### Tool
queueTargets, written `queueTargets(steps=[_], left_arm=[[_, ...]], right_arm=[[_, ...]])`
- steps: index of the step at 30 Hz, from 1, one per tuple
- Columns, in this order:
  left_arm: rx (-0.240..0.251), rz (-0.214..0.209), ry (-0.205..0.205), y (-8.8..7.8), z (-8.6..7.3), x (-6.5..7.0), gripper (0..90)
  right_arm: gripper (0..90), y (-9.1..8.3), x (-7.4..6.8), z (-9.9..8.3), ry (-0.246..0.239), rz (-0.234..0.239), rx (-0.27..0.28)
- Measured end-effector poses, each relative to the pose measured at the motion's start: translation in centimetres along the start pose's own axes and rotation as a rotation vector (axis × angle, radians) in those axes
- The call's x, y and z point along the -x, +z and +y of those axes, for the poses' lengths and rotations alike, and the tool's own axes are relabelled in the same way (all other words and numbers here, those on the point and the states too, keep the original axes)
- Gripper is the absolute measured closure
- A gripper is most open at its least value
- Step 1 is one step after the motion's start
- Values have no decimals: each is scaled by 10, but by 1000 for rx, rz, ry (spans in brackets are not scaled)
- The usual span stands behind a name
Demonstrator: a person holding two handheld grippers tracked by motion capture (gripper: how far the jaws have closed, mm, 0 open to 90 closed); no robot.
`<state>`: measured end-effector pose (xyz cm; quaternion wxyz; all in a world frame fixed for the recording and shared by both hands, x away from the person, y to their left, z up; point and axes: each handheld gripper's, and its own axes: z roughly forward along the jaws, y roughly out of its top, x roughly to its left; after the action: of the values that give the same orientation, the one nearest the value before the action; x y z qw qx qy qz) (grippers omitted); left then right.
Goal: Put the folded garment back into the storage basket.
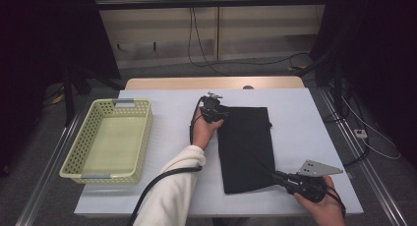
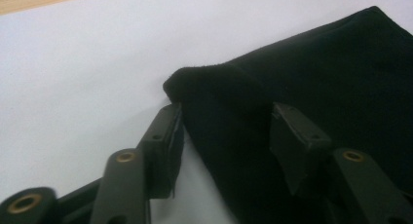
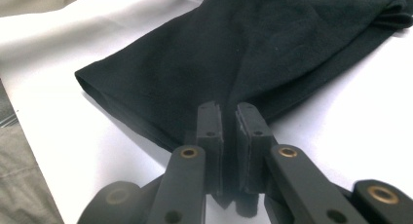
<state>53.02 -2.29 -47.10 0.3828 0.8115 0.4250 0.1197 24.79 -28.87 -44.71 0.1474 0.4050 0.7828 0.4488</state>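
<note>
A: Currently, what is the state of each set of jaws?

B: Right gripper (image 3: 229, 114): jaws nearly together, clamped on the near right corner of the black cloth (image 1: 246, 147). Left gripper (image 2: 226, 131): jaws part-way apart, straddling the far left corner of the cloth; the pads (image 2: 168, 136) do not press it yet.

A: Where does the cloth lie relative to the jaws?

B: Flat on the white table cover (image 1: 305, 123), long axis running from the person's side toward the far edge. The left gripper (image 1: 212, 110) stands at the far left corner; the right gripper (image 1: 290, 181) stands at the diagonally opposite near corner. In my judgement, the next move depends on the left jaws closing on the corner fold between them.

A: Anything obscured?

B: Yes. The cloth is dark, so its folds and layers are hard to read. The yellow basket (image 1: 98, 174) sits well apart at the left.
</note>
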Motion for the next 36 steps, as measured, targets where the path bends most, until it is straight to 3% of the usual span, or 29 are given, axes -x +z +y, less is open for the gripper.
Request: queueTargets(steps=[2, 4, 6, 7, 11, 17, 22, 28, 36], left_arm=[[-12, -48, -50, 0, 2, 3, 728], [-29, -40, -61, 0, 5, 7, 806], [-44, -34, -63, 0, 7, 7, 820], [-62, -34, -93, 0, 10, 7, 824], [-85, -30, -125, -8, 21, 3, 837], [-128, 0, -94, -28, 44, 3, 844], [-159, 18, -111, -47, 60, -3, 845], [-213, 35, -111, -67, 70, -15, 845], [-214, 58, -118, -93, 78, -29, 845]], right_arm=[[823, 0, 0, 0, -3, 1, -2], [822, 0, -1, 0, -6, 0, -4], [823, 1, -1, 1, -6, 1, -1], [823, 1, -1, 1, -6, 2, -1], [823, 1, -1, 1, -5, 4, 2], [823, 3, -5, 5, -18, 10, 19], [823, 5, -10, 10, -19, 30, 56], [823, 13, -21, 18, -29, 63, 88], [823, 26, -37, 28, -58, 91, 125]])
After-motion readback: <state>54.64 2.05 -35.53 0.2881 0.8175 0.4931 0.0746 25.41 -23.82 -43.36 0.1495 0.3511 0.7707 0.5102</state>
